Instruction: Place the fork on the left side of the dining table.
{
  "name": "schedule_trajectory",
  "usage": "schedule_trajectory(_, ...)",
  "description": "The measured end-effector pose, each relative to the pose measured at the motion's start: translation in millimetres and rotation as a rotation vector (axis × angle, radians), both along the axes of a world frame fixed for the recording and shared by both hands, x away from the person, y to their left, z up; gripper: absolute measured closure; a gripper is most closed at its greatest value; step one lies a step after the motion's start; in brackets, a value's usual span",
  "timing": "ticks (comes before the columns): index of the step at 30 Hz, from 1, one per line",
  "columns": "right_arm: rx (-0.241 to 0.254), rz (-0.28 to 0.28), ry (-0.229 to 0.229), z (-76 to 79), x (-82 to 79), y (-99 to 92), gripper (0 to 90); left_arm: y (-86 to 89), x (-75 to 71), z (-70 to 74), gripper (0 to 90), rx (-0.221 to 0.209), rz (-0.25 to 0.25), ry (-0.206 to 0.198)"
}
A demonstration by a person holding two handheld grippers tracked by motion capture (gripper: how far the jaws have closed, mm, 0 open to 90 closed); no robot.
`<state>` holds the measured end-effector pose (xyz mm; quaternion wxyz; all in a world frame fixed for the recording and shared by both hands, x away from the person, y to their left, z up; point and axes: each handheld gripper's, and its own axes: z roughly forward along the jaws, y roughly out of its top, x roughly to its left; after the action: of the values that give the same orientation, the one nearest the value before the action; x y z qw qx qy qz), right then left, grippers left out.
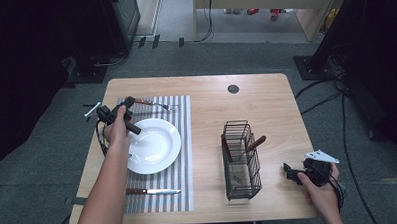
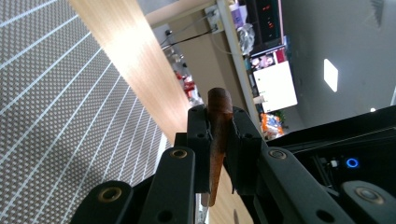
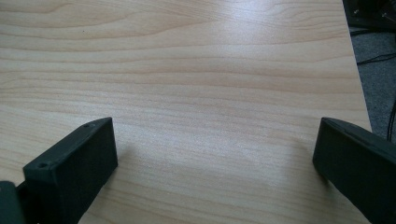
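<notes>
The right gripper is being rested near the table edge, jaws wide and empty (idle beside the wire caddy), while farther off a wooden-handled fork is being clamped by the left gripper, probably for laying on the striped placemat beyond the plate.

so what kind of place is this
Probably a lab or workshop staged as a dining spot: a wooden table with a striped placemat and plate, surrounded by dark equipment racks and floor cables.
</notes>
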<state>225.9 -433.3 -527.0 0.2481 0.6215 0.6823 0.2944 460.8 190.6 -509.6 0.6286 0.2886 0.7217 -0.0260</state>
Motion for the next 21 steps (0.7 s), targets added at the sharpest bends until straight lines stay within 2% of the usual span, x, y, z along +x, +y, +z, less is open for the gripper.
schedule_trajectory(2,0.0,0.0,0.0,0.0,0.0,0.0,0.0,-0.3,0.8,-0.4,81.7,0.024,0.001,0.02)
schedule_trajectory(7,0.0,0.0,0.0,0.0,0.0,0.0,0.0,0.8,1.6,-2.7,81.7,0.017,0.008,0.064)
schedule_trajectory(8,0.0,0.0,0.0,0.0,0.0,0.0,0.0,1.9,1.5,-3.9,81.3,0.032,0.006,0.078)
schedule_trajectory(11,0.0,0.0,0.0,0.0,0.0,0.0,0.0,2.7,2.9,-5.6,76.7,0.05,-0.004,0.109)
schedule_trajectory(14,0.001,0.002,0.0,0.0,0.1,-0.1,0.0,3.2,5.3,-0.8,68.3,0.124,-0.027,0.125)
schedule_trajectory(16,0.001,0.003,0.0,0.0,0.1,-0.1,0.0,4.7,5.5,2.1,66.4,0.166,-0.017,0.153)
schedule_trajectory(19,0.001,0.003,0.0,0.0,0.1,-0.1,0.0,6.4,6.3,3.0,61.4,0.194,0.011,0.177)
schedule_trajectory(21,0.001,0.002,0.0,0.0,0.1,-0.1,0.0,6.4,7.2,2.3,59.5,0.197,0.016,0.187)
